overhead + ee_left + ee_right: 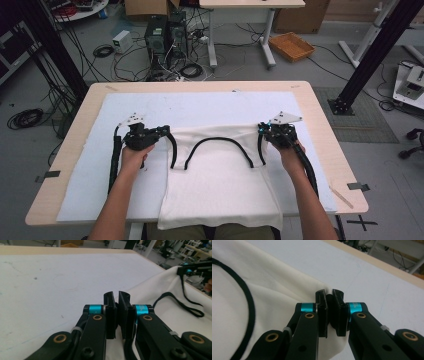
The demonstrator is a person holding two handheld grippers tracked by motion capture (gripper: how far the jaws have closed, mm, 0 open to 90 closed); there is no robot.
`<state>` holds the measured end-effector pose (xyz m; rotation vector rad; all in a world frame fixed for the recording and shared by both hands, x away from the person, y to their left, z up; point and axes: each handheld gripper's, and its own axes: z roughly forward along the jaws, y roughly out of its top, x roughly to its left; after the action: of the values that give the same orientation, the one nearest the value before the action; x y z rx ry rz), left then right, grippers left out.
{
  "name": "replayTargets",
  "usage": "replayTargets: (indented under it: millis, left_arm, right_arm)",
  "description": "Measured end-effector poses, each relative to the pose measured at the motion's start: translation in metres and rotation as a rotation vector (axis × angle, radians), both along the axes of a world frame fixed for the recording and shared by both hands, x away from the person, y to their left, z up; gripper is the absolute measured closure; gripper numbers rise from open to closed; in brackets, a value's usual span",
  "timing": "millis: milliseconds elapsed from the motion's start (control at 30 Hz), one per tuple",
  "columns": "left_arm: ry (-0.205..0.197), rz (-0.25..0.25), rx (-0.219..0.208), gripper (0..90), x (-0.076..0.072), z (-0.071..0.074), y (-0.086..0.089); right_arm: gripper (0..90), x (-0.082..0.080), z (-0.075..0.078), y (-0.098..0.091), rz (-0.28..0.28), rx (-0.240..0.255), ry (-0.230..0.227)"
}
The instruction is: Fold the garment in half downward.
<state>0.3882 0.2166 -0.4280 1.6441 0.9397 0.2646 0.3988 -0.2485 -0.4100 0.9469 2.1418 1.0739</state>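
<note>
I see both bare forearms rising from the bottom edge of the high view, angled slightly outward. My left hand [134,156] sits left of centre, wrapped around the black two-jaw left gripper [164,132], whose jaws point toward the right of the frame. My right hand [289,150] sits right of centre, holding the matching black right gripper [262,129], its jaws aimed left. In each gripper view the two black jaws stand nearly together, a narrow slit between them, pinching white cloth.
</note>
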Motion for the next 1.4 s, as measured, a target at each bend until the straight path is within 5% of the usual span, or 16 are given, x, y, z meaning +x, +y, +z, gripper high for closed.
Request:
replayTargets:
  millis: [400,800,967,1033,1167,1267,1400]
  left_arm:
    - [-0.07,-0.119,0.015,84.4,-0.052,0.003,0.004]
    - [-0.043,-0.259,0.045,84.0,-0.09,-0.002,0.003]
    - [-0.024,-0.307,0.1,83.7,-0.103,-0.009,-0.001]
    - [-0.027,-0.314,0.102,82.5,-0.105,-0.01,-0.002]
    - [-0.038,-0.233,0.028,48.7,-0.101,-0.006,0.002]
    - [-0.039,-0.094,0.052,43.0,-0.091,-0.004,0.008]
    - [0.013,0.002,0.105,39.7,-0.072,-0.007,0.006]
  right_arm:
    - [83.6,-0.051,-0.007,-0.014,0.093,0.063,-0.035]
    - [82.8,-0.098,-0.017,-0.033,0.207,0.083,0.026]
    - [80.6,-0.113,-0.024,-0.035,0.22,0.019,0.055]
    - [72.6,-0.116,-0.026,-0.035,0.227,0.025,0.072]
    - [56.5,-0.119,-0.015,-0.043,0.213,0.149,0.048]
    - [49.0,-0.112,-0.008,-0.051,0.106,0.225,0.023]
    - [44.2,-0.095,-0.013,-0.047,0.014,0.197,0.077]
